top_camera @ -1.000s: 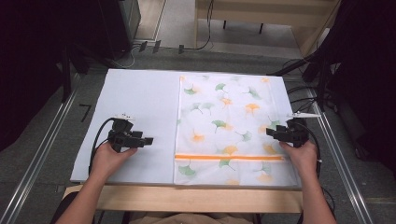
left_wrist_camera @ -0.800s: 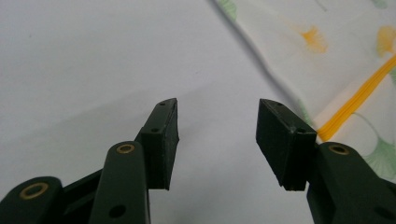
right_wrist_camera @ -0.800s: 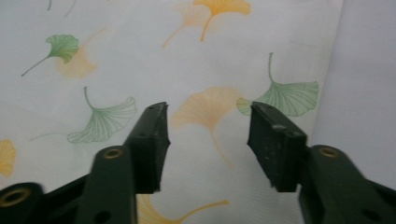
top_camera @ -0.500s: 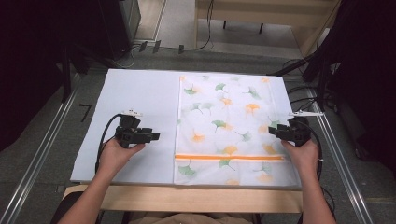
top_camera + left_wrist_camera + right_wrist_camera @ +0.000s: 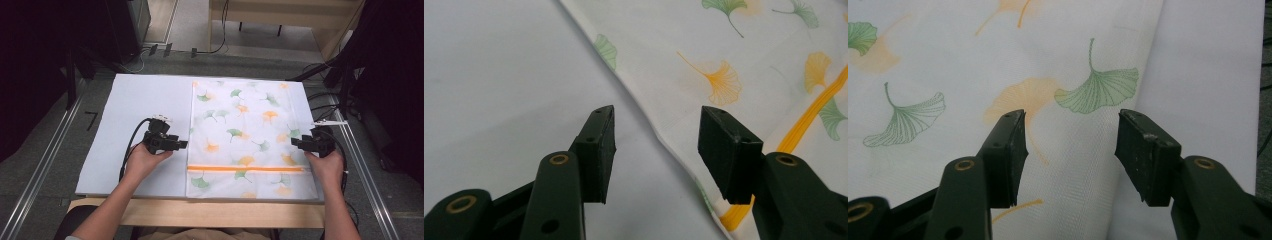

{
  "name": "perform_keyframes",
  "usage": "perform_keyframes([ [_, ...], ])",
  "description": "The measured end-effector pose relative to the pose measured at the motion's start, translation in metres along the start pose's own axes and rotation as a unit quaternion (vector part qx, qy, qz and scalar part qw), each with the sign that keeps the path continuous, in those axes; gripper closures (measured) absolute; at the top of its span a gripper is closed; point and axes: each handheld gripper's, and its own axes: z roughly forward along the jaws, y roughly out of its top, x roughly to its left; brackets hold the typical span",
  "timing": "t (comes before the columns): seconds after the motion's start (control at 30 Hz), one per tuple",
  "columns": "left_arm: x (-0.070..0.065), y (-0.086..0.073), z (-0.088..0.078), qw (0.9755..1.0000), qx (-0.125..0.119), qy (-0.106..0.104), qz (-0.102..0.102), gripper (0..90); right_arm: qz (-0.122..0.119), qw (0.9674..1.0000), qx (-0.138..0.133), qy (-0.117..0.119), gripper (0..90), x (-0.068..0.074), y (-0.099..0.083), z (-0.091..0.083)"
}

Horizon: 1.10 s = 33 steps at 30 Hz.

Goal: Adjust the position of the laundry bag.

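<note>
Leaf-print cloth [image 5: 247, 135] flat on pale table cover [image 5: 135, 115], both tools [image 5: 184, 144] [image 5: 295, 142] apart, dark room.

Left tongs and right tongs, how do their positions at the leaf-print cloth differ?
The left tongs sit at the white leaf-print cloth's left edge, straddling its border over the pale table cover. The right tongs sit at its right edge, over the fabric. Both stand open, gripping nothing.

Black two-jaw tool [image 5: 656, 142], brass rivets, trailing cable
</note>
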Motion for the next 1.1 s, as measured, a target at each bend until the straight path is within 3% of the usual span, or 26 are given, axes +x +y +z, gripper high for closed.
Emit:
perform_keyframes([
  [0.3,-0.005,0.003,0.021,0.9995,0.032,-0.001,-0.006,59.1,0.004,1.0000,-0.002,-0.001,45.8,-0.002,-0.002,0.001],
  [0.47,-0.003,0.002,0.032,0.9985,0.050,0.008,-0.022,57.1,0.004,1.0000,0.000,-0.002,45.9,-0.003,-0.004,0.002],
  [0.67,-0.005,0.004,0.034,0.9986,0.046,0.008,-0.027,57.7,0.010,0.9999,0.001,-0.005,46.1,-0.005,-0.006,0.001],
  [0.8,-0.010,0.006,0.041,0.9986,0.039,-0.011,-0.035,55.4,0.011,0.9999,0.002,-0.003,46.1,-0.005,-0.007,0.002],
  [0.93,-0.013,0.008,0.044,0.9988,0.036,-0.012,-0.032,56.6,0.012,0.9999,0.011,-0.003,46.1,-0.005,-0.008,0.006],
  [1.1,-0.013,0.007,0.045,0.9992,0.035,-0.004,-0.020,69.3,0.008,0.9997,0.021,0.006,50.4,0.000,-0.006,0.013],
])
